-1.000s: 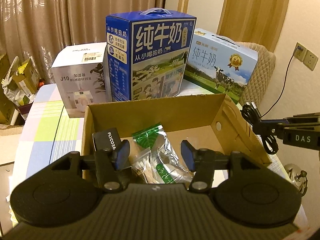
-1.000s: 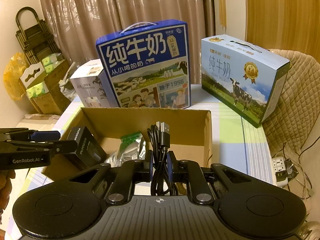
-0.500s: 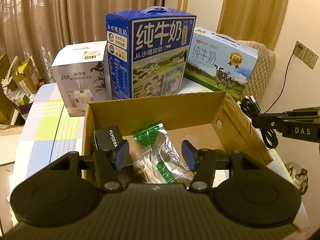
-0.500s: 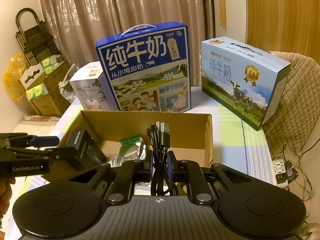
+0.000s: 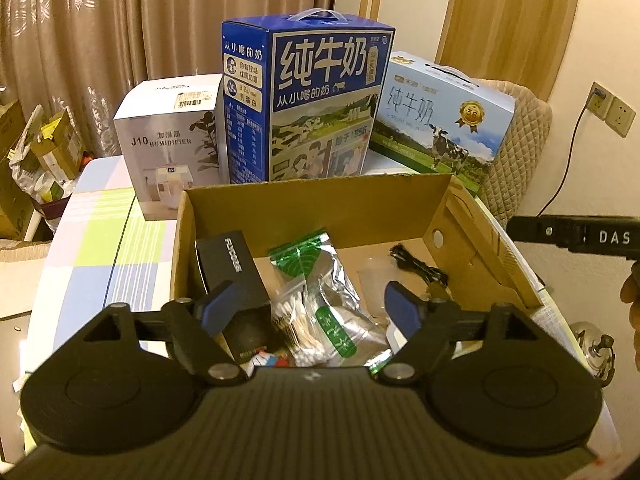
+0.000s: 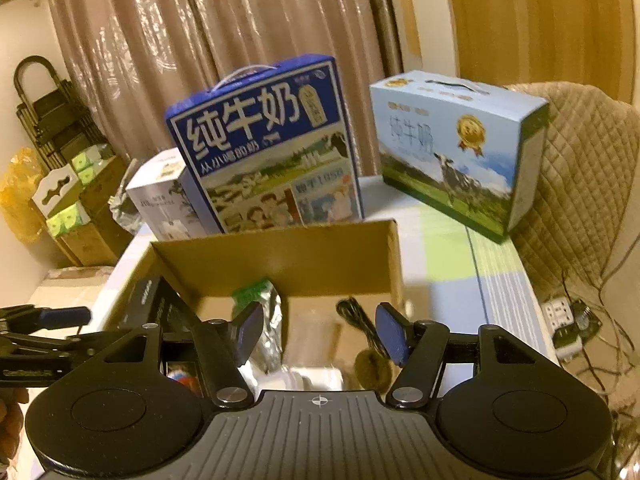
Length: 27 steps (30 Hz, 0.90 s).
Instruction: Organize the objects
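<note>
Two grippers over one open cardboard box [image 5: 320, 204] on a checked tablecloth [image 5: 100, 224]. Left gripper [image 5: 310, 306] pointing down into the box, jaws opening, blue pads well apart, nothing pressed between them. Right gripper [image 6: 318, 334] likewise angled down over the box, jaws opening, pads clear of everything; seen from the left wrist only as a black bar at the right edge, with part of a hand [image 5: 630, 292] below it.

Black cable [image 5: 420, 268] lying loose on the box floor near the right wall, bunched, long axis running diagonally from the far side toward the near right corner; in the right wrist view [image 6: 360, 324] running away from the camera, between the pads but touched by neither. Which end carries the plug: cannot tell.

Also inside: black box [image 5: 232, 268] leaning at the left wall, long axis pointing away and up; silver pouch with green label [image 5: 328, 292] lying in the middle, lengthwise toward the far wall; packet of cotton swabs [image 5: 296, 320] just beside it on the near side.

Behind the cardboard box, upright: white humidifier box [image 5: 168, 140] at left, tall blue milk carton [image 5: 312, 104] in the centre, pale blue milk carton [image 5: 440, 120] at right, tilted back toward a quilted chair [image 5: 520, 152].
</note>
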{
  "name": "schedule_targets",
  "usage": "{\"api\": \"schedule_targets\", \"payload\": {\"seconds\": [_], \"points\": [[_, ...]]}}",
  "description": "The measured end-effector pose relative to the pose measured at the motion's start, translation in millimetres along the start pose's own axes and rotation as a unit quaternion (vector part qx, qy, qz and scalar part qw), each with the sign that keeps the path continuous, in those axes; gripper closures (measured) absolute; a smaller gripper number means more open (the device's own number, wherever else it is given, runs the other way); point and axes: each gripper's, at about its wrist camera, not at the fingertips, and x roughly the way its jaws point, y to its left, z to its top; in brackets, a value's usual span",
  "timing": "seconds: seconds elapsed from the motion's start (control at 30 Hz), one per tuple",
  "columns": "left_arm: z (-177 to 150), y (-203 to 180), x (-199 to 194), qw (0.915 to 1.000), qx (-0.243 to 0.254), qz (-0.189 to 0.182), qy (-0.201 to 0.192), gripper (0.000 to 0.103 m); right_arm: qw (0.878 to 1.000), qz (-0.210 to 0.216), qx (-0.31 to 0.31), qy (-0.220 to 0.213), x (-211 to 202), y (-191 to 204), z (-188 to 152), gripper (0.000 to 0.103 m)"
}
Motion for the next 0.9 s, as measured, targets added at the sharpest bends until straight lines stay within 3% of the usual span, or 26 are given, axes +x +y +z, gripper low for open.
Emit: {"api": "schedule_targets", "payload": {"seconds": [0.2, 0.9], "points": [[-16, -9, -24, 0.9999, -0.004, 0.008, -0.013, 0.001, 1.0, -0.006, 0.014, 0.012, -23, -2, -20, 0.043], [-87, -34, -139, 0.9979, -0.038, 0.046, -0.026, 0.001, 0.999, -0.006, -0.005, 0.031, -123, 44, -98, 0.043]]}}
